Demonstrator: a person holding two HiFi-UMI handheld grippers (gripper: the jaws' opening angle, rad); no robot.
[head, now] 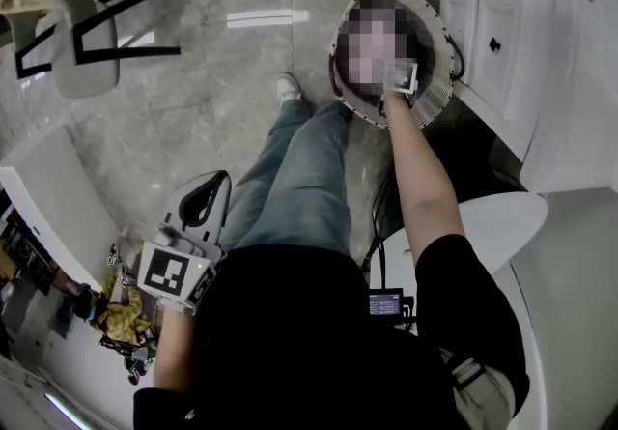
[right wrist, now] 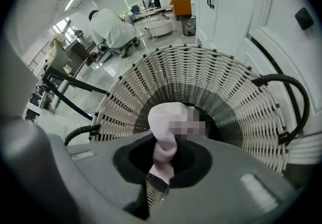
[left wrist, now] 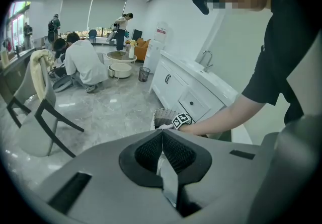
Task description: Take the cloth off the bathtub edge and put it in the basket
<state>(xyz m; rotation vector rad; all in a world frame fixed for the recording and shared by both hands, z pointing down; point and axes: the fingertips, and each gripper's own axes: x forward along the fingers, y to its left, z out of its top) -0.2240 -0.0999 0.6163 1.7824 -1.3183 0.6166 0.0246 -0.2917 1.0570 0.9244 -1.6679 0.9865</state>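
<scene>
A pale white cloth (right wrist: 168,122) hangs bunched from my right gripper (right wrist: 163,155), whose jaws are shut on it. It dangles inside the mouth of the white woven basket (right wrist: 236,102). In the head view my right arm reaches down into that basket (head: 441,56), with the marker cube (head: 402,76) at its rim; the jaws and cloth are hidden there. My left gripper (head: 214,185) hangs at my left side over the floor, away from the basket. Its jaws are shut with nothing in them, as the left gripper (left wrist: 162,138) view shows, with the basket (left wrist: 163,116) beyond.
White cabinets (head: 502,32) stand right of the basket, with a black cable (right wrist: 289,92) looping beside it. A white curved bathtub edge (head: 526,225) lies at my right. A chair (head: 82,37) stands at the far left. People (left wrist: 83,64) crouch and stand farther off.
</scene>
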